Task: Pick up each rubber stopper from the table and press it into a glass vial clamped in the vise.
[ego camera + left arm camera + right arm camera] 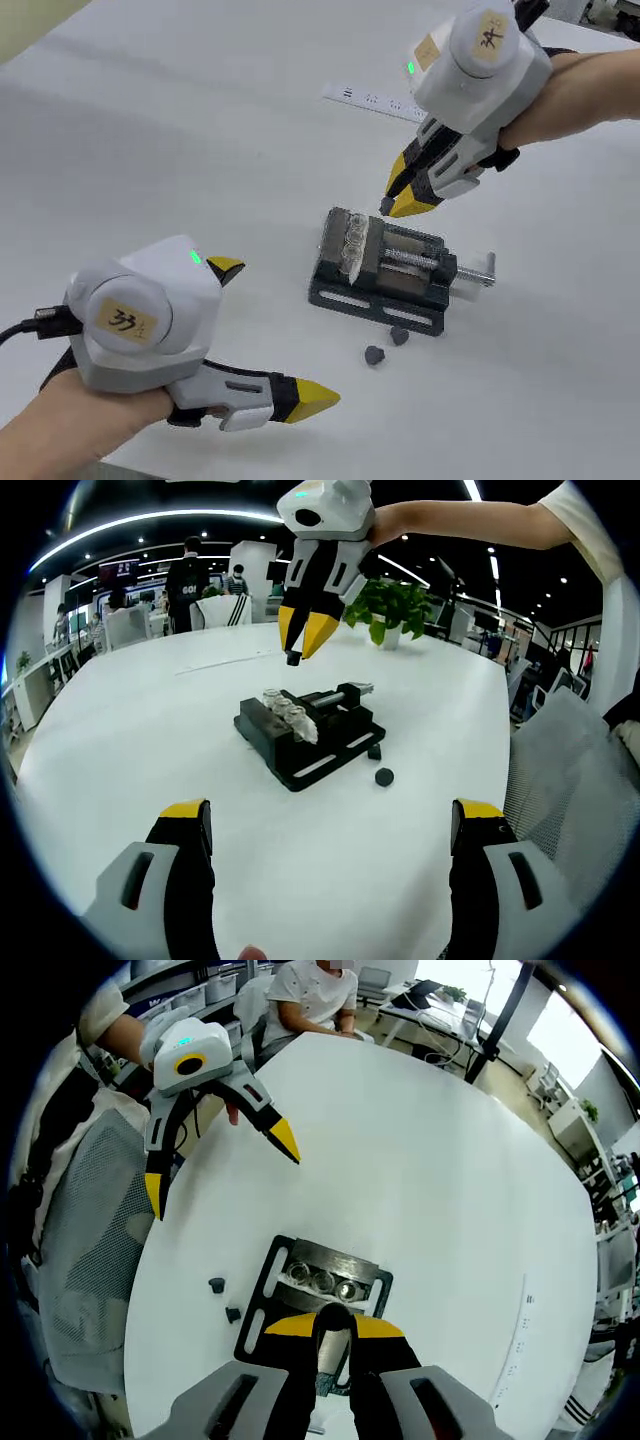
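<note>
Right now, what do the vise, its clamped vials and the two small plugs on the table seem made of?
Dark block-shaped vise: apparently metal, matte dark body, shiny silver screw. Clear vials: transparent, glinting, likely glass. Two small dark grey stoppers: dull, unreflective, probably rubber.

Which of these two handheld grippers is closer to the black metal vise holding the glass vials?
Right. The right gripper hovers just above the black metal vise, shut on a dark rubber stopper; the left gripper, open, sits well off to its side.
</note>
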Demonstrator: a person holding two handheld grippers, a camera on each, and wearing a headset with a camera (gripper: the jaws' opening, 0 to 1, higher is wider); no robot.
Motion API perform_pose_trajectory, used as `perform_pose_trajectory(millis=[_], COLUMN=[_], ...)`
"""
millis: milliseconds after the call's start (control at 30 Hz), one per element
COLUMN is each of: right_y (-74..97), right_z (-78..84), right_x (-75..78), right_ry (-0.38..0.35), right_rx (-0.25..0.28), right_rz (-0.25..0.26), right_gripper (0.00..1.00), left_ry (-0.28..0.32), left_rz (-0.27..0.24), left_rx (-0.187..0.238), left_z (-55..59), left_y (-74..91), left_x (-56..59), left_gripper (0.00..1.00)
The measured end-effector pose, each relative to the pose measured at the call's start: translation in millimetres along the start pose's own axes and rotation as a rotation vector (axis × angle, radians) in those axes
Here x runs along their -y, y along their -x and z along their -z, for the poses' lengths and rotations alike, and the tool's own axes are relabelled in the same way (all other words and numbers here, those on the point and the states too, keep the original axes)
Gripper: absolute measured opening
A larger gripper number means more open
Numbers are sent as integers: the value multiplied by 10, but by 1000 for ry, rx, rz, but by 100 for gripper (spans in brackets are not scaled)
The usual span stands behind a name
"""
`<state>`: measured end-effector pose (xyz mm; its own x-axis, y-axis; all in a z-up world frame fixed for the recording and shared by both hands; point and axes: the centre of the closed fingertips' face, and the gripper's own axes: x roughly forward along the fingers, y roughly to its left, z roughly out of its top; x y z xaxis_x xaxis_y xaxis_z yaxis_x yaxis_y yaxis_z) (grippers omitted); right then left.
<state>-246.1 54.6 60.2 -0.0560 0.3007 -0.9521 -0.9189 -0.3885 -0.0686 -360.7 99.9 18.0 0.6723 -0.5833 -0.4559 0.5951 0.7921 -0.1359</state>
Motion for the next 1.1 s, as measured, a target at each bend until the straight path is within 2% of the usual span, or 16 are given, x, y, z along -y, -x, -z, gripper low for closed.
perform_pose_trajectory(millis=[367, 533, 633, 1100], right_y=[-162, -202, -232, -296], right_z=[3, 19, 20, 25], right_x=[106, 83, 122, 130], right_ry=[23, 31, 30, 38], right_rx=[-40, -58, -58, -74], right_rz=[-17, -29, -32, -44], right_gripper=[6, 6, 6, 6], left_ry=[28, 37, 44, 58], left_rz=[-10, -15, -18, -16], left_rx=[6, 6, 8, 3], left_z=[44, 64, 71, 114], left_y=[4, 11, 20, 24], left_x=[-28, -43, -47, -27], left_gripper=[98, 98, 98, 97])
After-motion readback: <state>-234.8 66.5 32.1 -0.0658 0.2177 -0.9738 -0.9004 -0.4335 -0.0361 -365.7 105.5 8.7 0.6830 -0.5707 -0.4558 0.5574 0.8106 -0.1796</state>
